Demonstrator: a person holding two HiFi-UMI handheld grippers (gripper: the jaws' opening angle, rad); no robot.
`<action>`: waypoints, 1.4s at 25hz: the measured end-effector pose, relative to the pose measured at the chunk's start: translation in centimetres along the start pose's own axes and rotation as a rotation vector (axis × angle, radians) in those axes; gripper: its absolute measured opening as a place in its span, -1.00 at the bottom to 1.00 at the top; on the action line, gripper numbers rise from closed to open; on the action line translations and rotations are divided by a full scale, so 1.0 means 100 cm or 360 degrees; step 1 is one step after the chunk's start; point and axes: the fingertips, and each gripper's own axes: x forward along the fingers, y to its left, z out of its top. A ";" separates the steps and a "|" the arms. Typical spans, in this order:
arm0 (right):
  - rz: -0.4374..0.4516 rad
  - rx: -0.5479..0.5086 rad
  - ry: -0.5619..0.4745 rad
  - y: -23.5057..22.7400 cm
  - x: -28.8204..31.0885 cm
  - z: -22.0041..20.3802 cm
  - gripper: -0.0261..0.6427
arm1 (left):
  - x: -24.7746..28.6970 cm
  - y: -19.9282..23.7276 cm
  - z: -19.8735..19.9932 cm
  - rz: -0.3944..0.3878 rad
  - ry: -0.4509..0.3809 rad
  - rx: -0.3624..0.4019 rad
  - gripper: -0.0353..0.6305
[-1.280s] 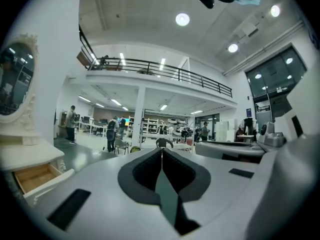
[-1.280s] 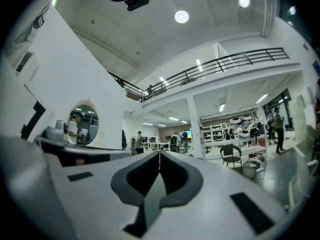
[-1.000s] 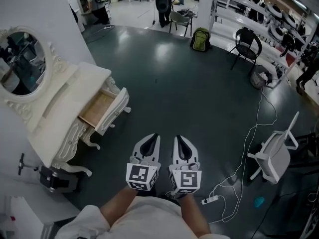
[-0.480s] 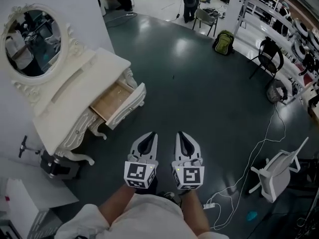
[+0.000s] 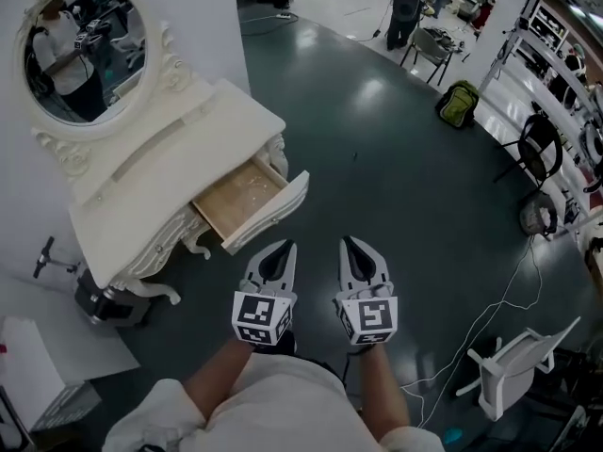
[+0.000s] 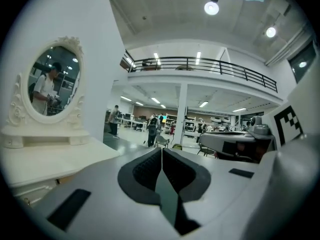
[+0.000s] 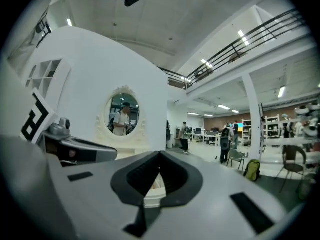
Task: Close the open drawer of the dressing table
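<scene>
A white carved dressing table [image 5: 174, 172] with an oval mirror [image 5: 83, 50] stands against the wall at the left of the head view. Its one drawer [image 5: 254, 207] is pulled out, the pale wood inside bare, the white front facing right. My left gripper [image 5: 285, 249] and right gripper [image 5: 350, 244] are side by side just below the drawer front, both shut and holding nothing, apart from it. In the left gripper view the table top [image 6: 50, 161] and mirror [image 6: 51, 81] lie left. In the right gripper view the drawer's white corner [image 7: 154, 184] shows past the jaws.
A dark green floor spreads to the right. A white chair [image 5: 509, 365] and a white cable [image 5: 504, 299] lie at lower right. Black chairs [image 5: 542, 144], a green backpack [image 5: 458, 102] and shelving are farther back. A black base [image 5: 108, 304] sits under the table's left end.
Both grippers and the view have moved toward the dressing table; the open drawer now lies just ahead of the fingertips. The jaws stayed shut.
</scene>
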 end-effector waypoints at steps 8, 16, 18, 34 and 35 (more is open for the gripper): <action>0.0155 -0.0005 0.0109 0.031 0.074 -0.008 -0.88 | 0.021 0.057 -0.001 0.0052 0.0032 -0.0045 -0.86; 0.0338 0.0025 0.0226 0.054 0.110 -0.033 -0.88 | 0.022 0.091 -0.029 0.0207 0.0137 -0.0129 -0.86; 0.0388 0.0062 0.0242 0.057 0.122 -0.041 -0.88 | 0.026 0.100 -0.036 0.0252 0.0161 -0.0139 -0.86; 0.0804 0.0234 0.0443 0.058 0.200 -0.129 -0.88 | 0.066 0.139 -0.079 0.0606 0.0400 -0.0172 -0.86; 0.0816 0.0246 0.0460 0.057 0.202 -0.133 -0.88 | 0.064 0.140 -0.082 0.0644 0.0408 -0.0195 -0.85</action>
